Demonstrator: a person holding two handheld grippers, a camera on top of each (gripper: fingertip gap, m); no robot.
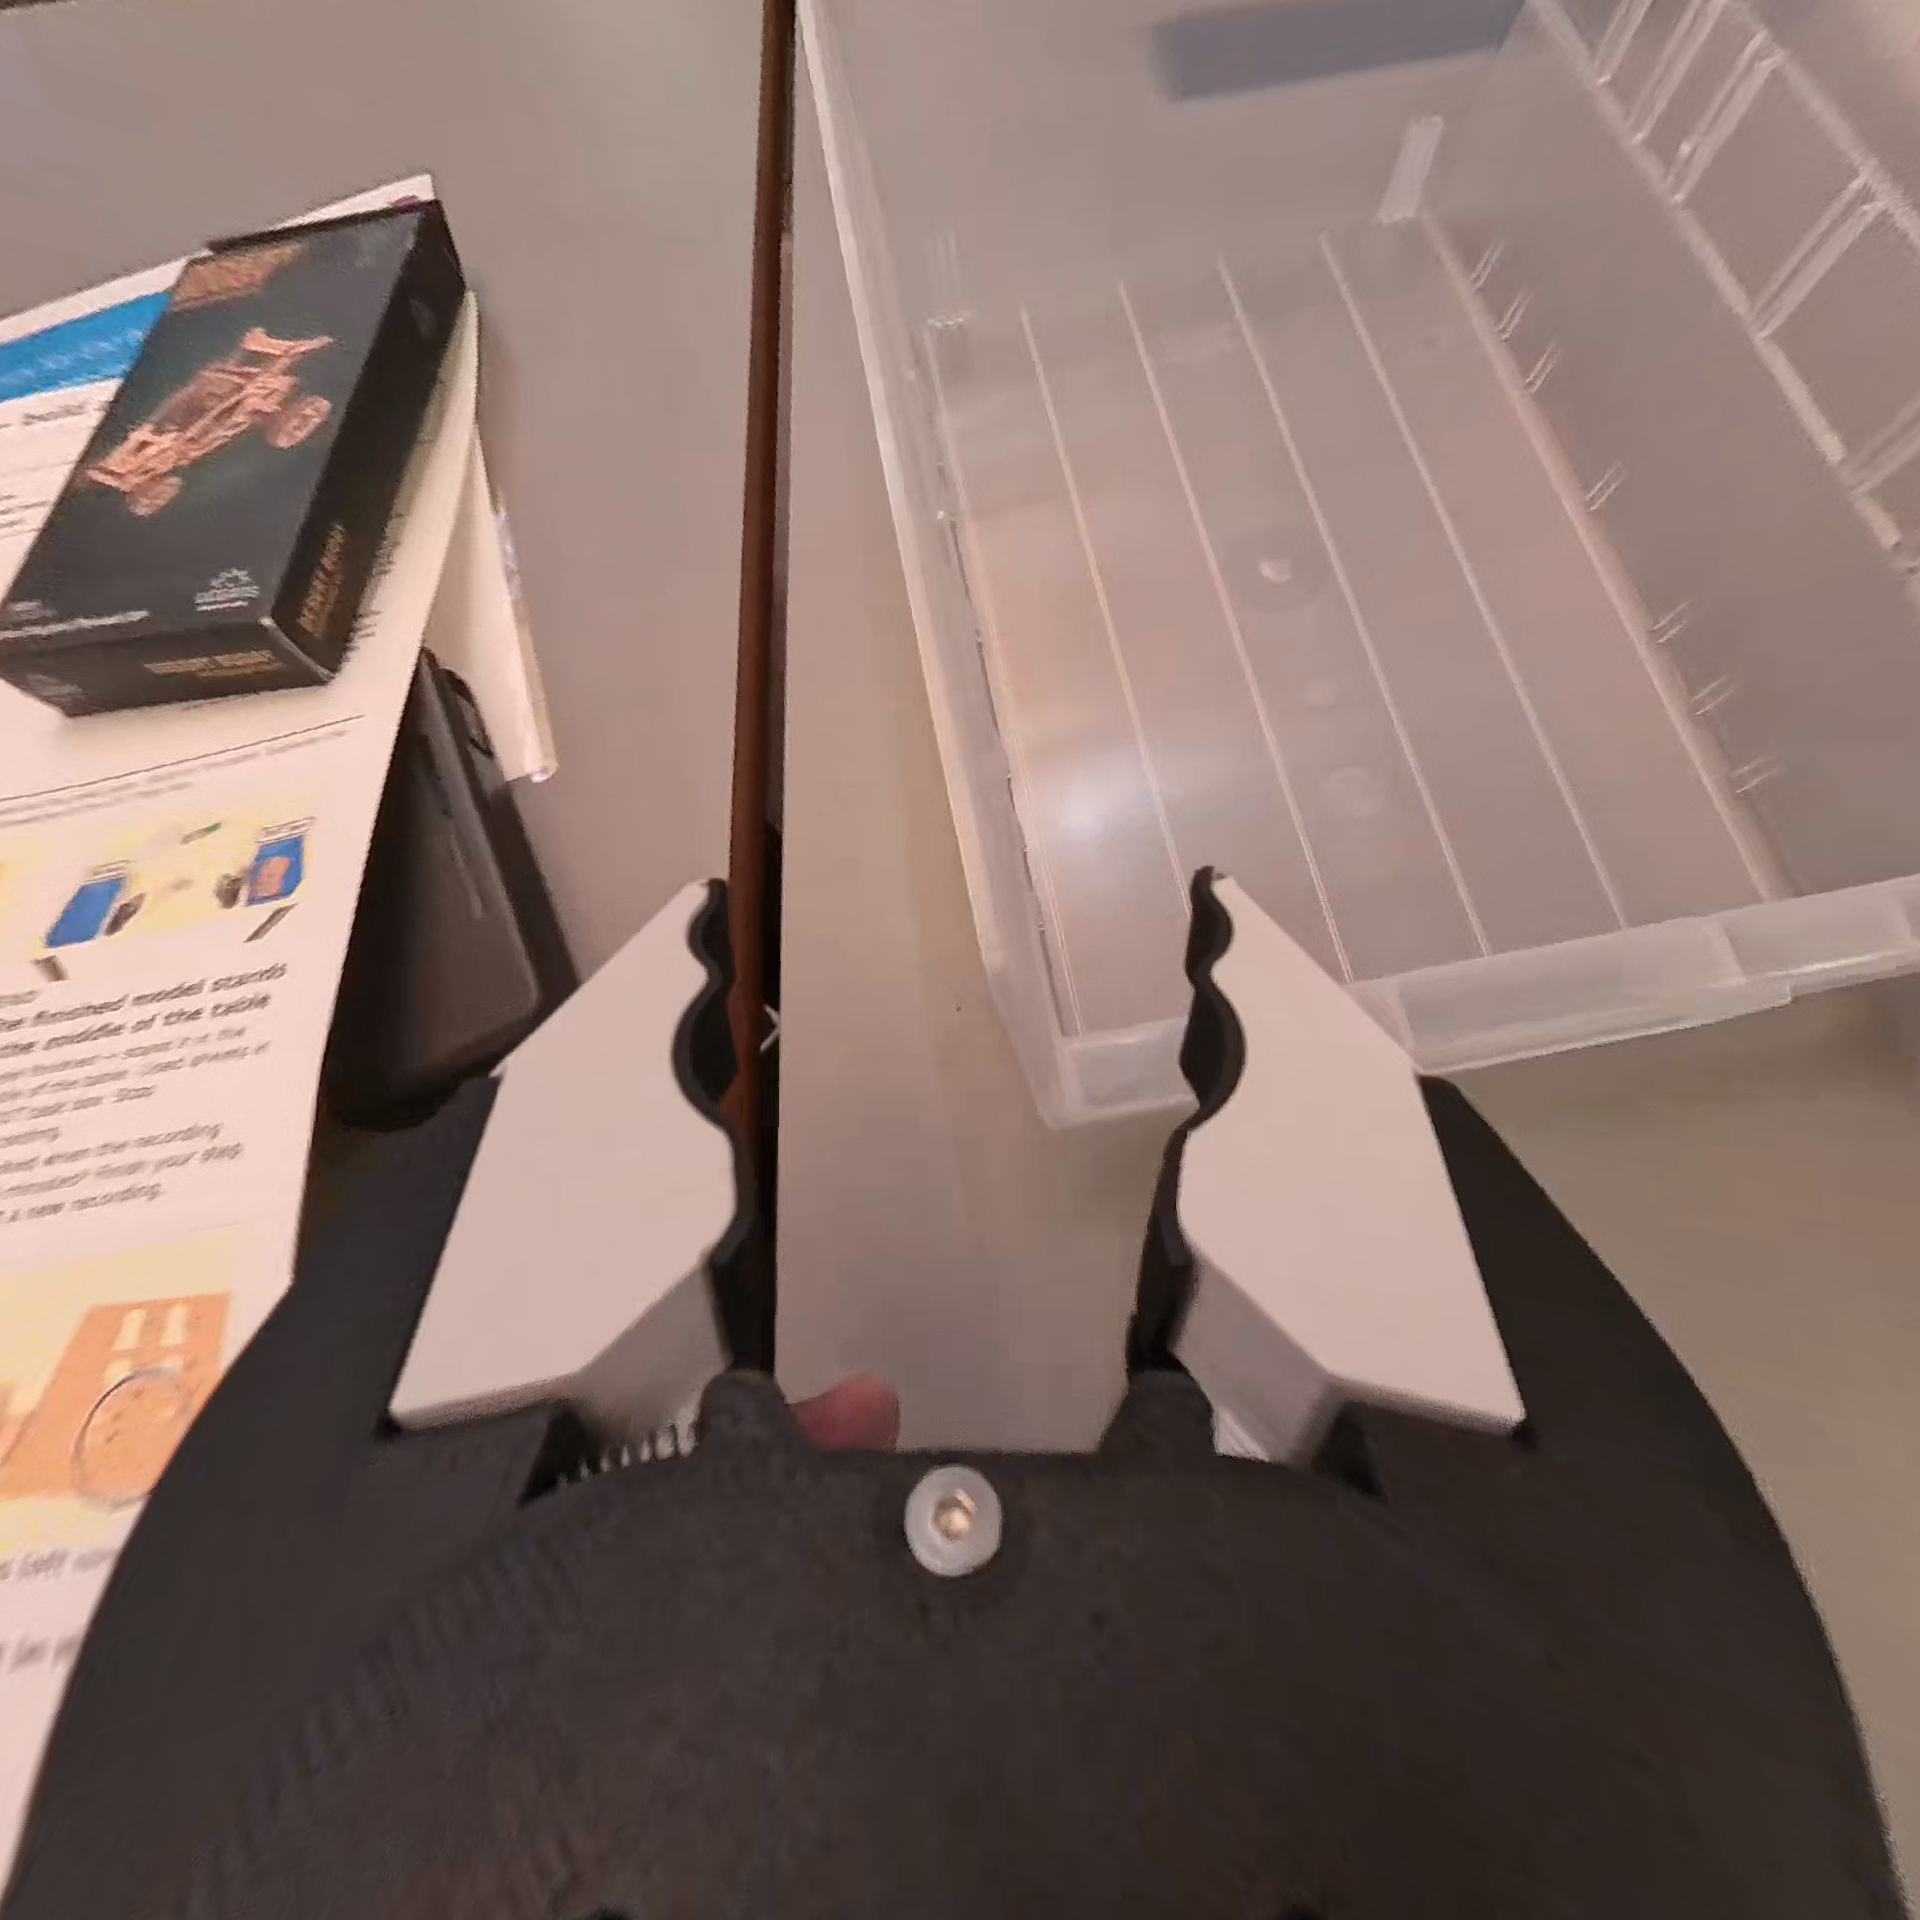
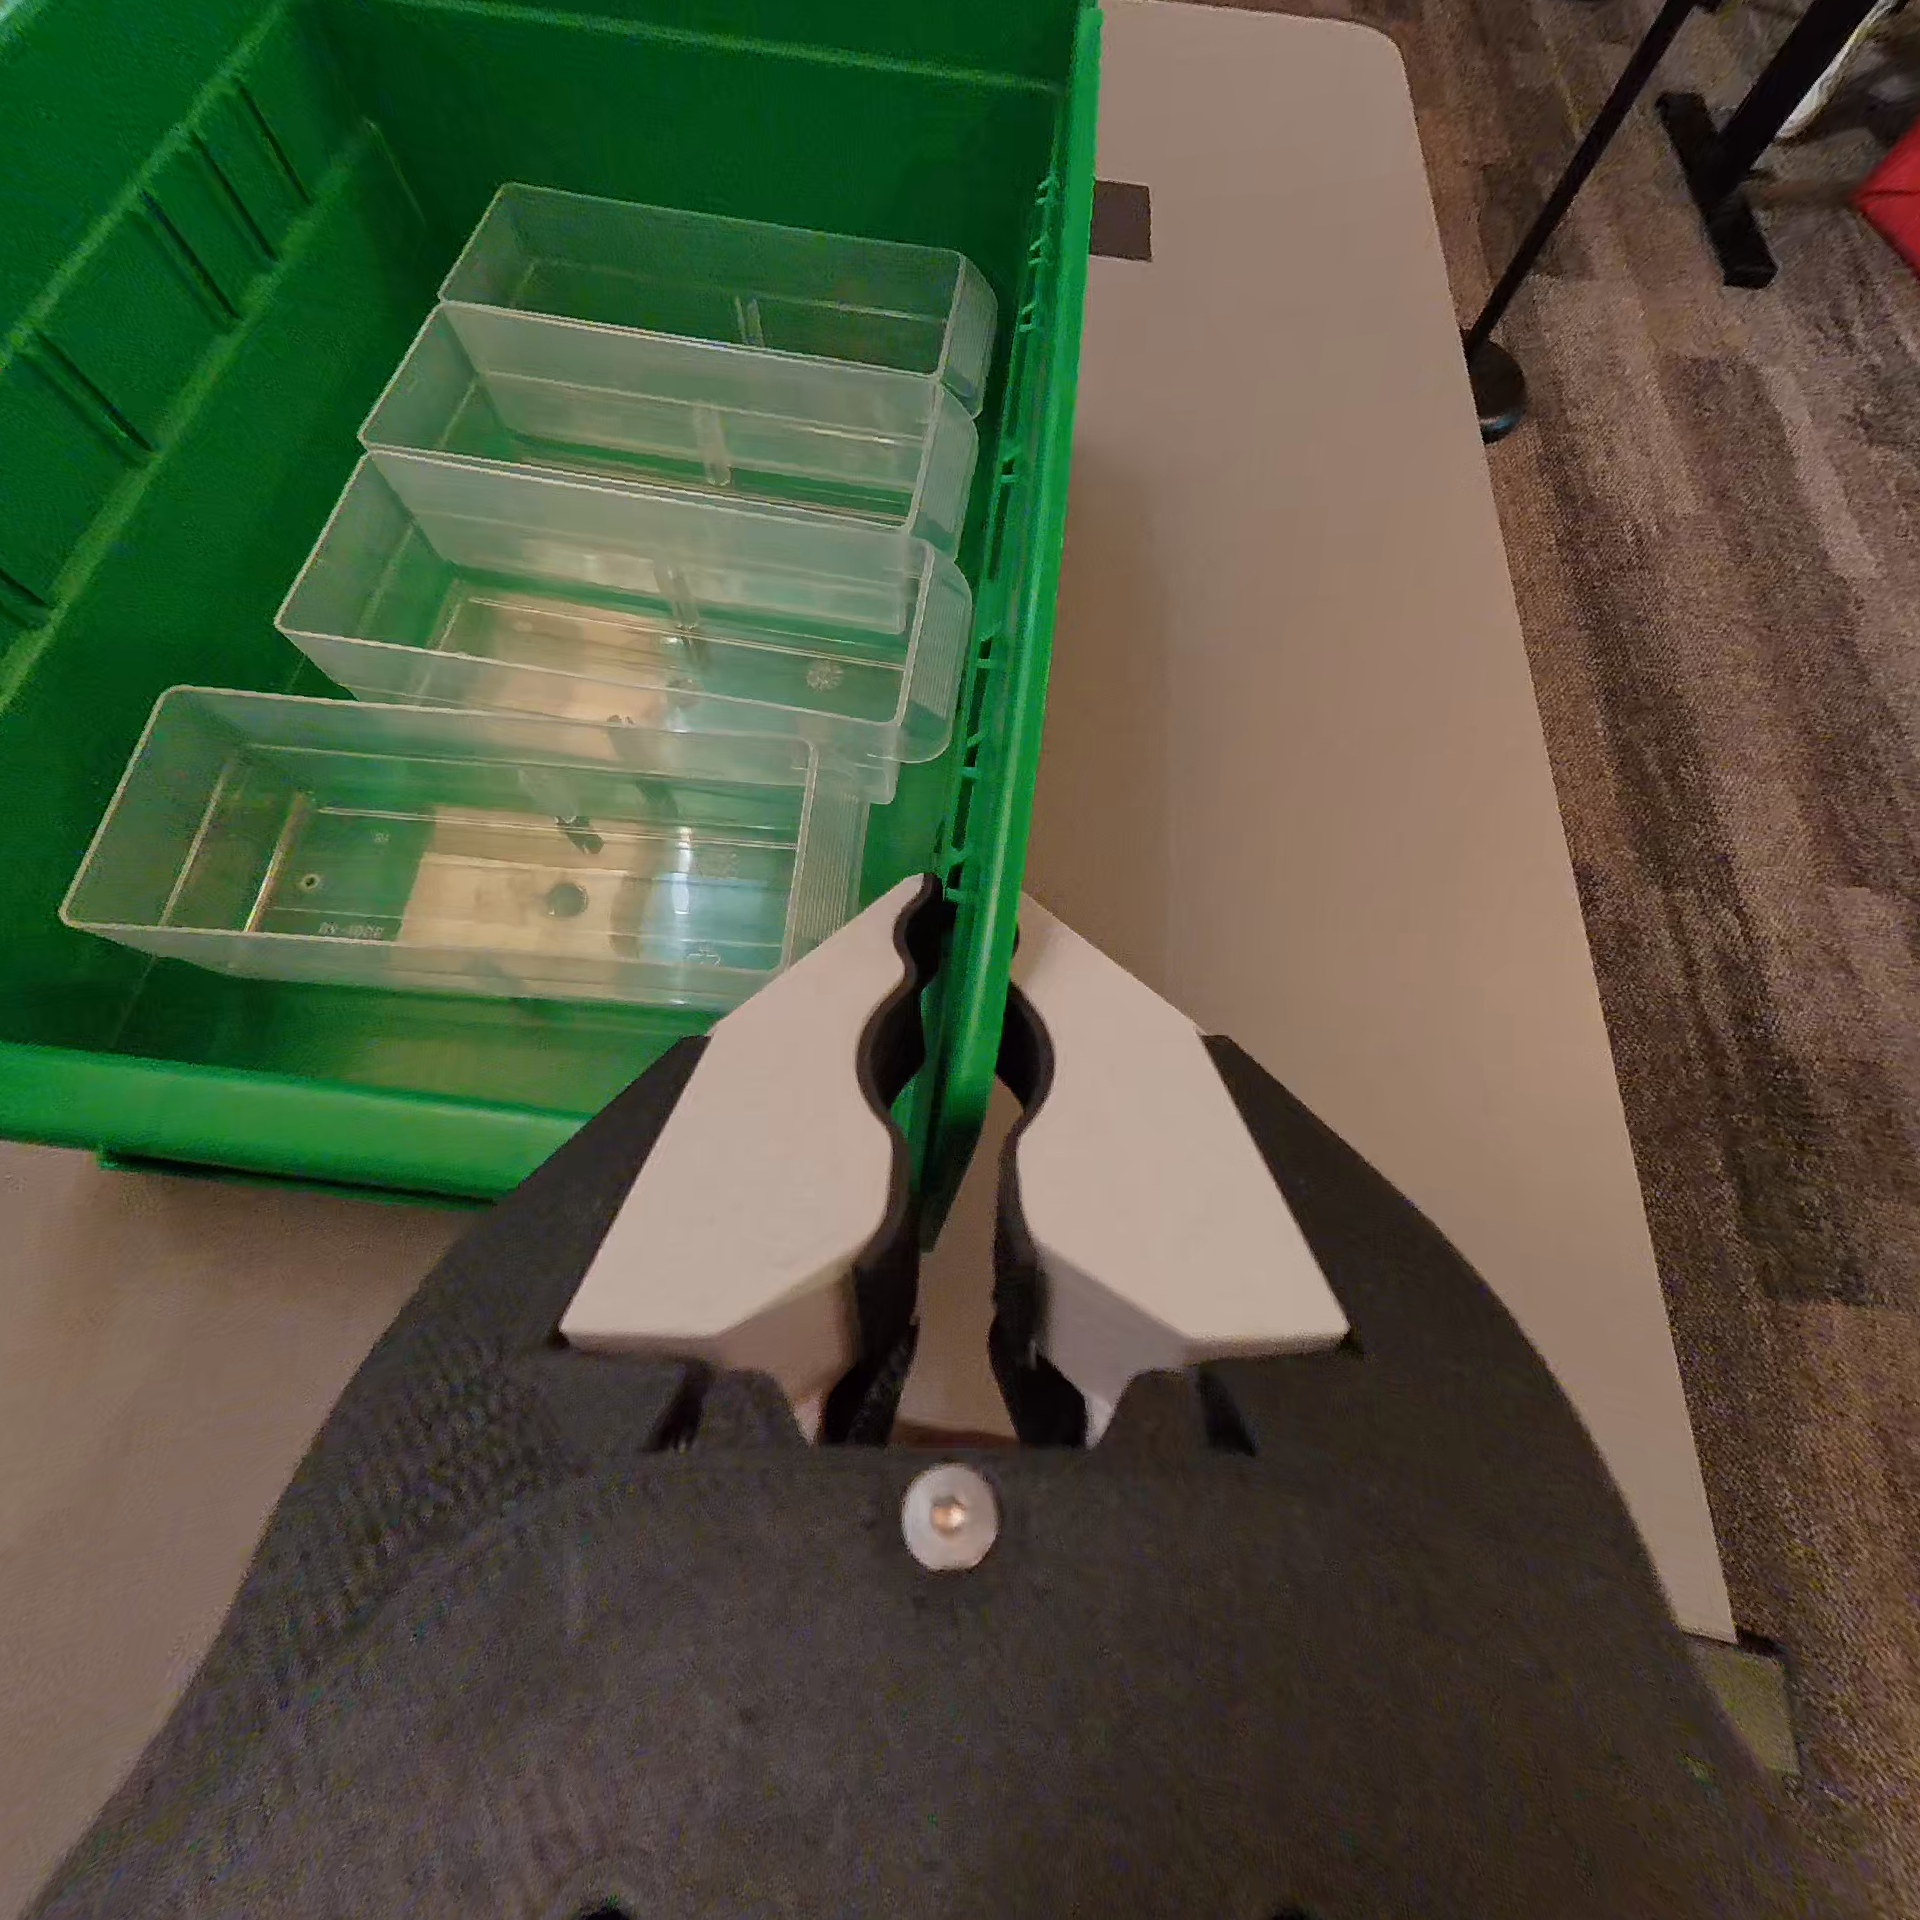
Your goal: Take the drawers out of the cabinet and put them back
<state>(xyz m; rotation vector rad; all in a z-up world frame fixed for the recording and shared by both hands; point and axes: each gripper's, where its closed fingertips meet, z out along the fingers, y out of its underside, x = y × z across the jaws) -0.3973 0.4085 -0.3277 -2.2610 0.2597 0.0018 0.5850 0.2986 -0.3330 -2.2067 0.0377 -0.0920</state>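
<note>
Only in the left wrist view: the clear cabinet [image 1: 1351,582] is seen lying on the table [image 1: 623,312], slots empty, just right of the left gripper [image 1: 951,883], whose fingers are spread wide with nothing held. A dark box [image 1: 229,457] and printed sheets [image 1: 156,987] are seen at left. Only in the right wrist view: four clear drawers [image 2: 582,644] are seen inside a green bin [image 2: 156,312]; the bin's right wall is pinched by the right gripper [image 2: 971,894]. Grey carpet [image 2: 1714,727] is seen beyond the pale tabletop.
</note>
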